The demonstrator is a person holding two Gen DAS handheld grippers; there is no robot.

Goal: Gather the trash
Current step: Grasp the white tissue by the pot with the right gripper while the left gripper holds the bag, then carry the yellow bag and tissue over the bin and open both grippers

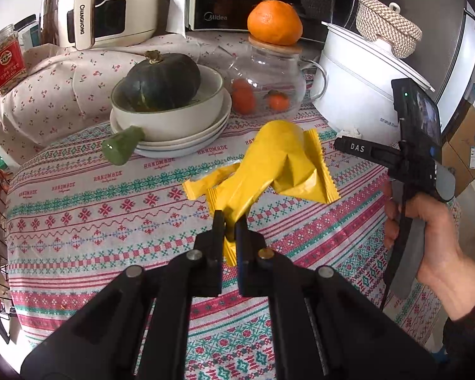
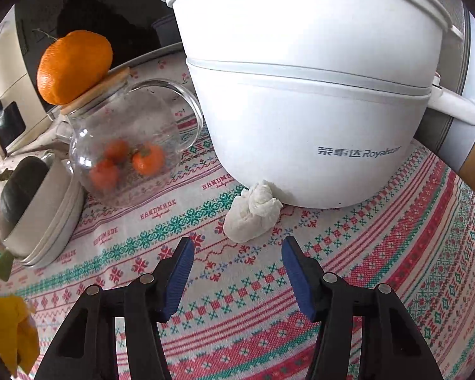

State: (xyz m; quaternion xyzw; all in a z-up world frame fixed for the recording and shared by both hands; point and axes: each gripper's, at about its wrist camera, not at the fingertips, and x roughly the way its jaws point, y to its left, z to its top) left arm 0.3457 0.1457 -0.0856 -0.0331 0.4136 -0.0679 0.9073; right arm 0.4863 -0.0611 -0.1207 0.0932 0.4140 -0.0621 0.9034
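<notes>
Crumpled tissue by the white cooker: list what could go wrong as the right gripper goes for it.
1. The crumpled tissue lies against the base of the white cooker; the open right gripper might bump the cooker or close short of the wad.
2. The glass teapot stands nearby with an orange on its lid; a knock could send the orange rolling.
3. The left gripper pinches only one corner of the yellow wrapper, which could slip free.
</notes>
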